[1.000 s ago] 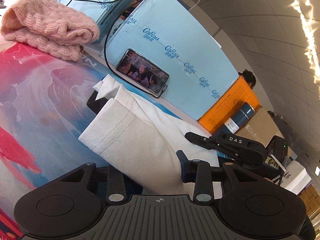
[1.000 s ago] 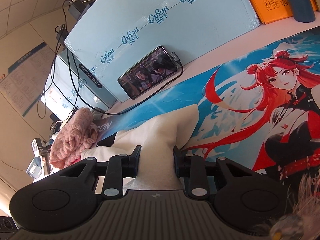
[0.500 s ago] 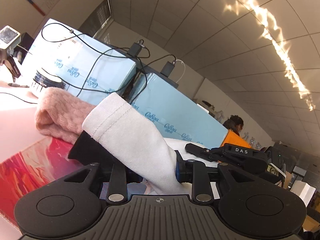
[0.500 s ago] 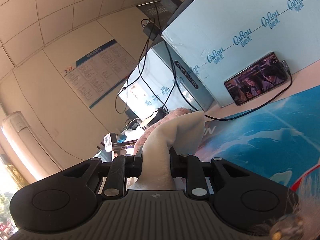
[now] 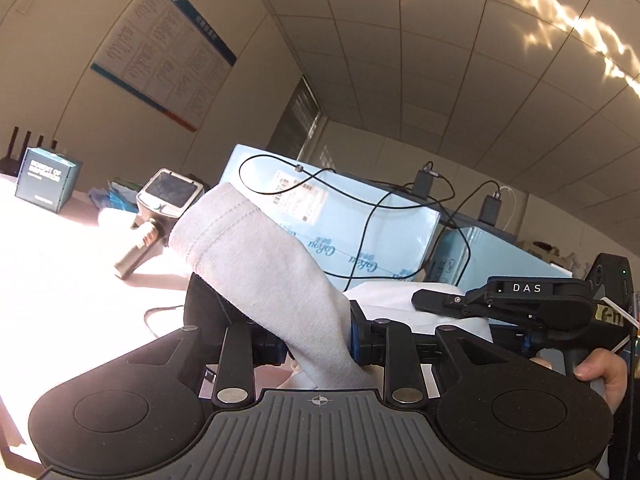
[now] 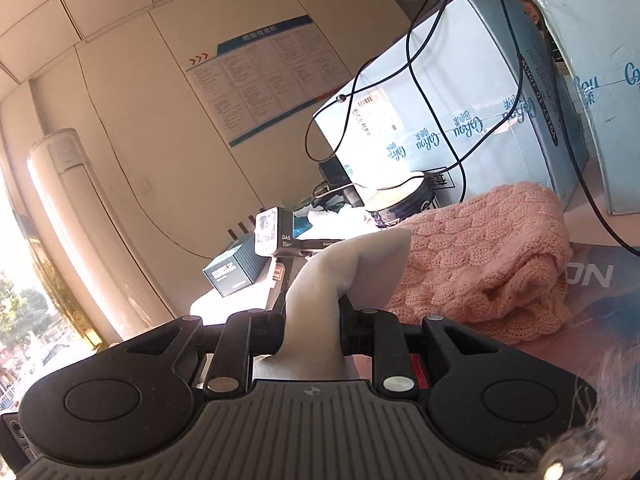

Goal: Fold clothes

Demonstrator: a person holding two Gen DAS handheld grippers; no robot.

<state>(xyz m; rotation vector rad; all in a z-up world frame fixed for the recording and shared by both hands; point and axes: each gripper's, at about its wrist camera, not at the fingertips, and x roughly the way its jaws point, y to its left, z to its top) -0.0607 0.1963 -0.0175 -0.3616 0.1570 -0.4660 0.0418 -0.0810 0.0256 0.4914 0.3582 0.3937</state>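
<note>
A white garment (image 5: 260,268) is pinched in my left gripper (image 5: 318,344), its hemmed edge sticking up and forward between the fingers. My left gripper is shut on it and tilted upward toward the ceiling. In the right wrist view the same white garment (image 6: 320,300) rises between the fingers of my right gripper (image 6: 312,330), which is shut on it. The other gripper (image 5: 508,300), marked DAS, shows at the right of the left wrist view, held by a hand (image 5: 604,372). A folded pink knit sweater (image 6: 492,256) lies on the table beyond my right gripper.
Light blue cartons (image 5: 344,224) with black cables stand at the back. A spare handheld device (image 5: 160,208) and a dark box (image 5: 46,180) rest on the sunlit table to the left. A dark round tub (image 6: 404,196) sits behind the sweater. The printed mat's edge (image 6: 592,276) shows at right.
Both grippers have lifted and tilted upward with the white garment still held; the mat and phone have dropped out of view, and wall, ceiling and the table's left end now show.
</note>
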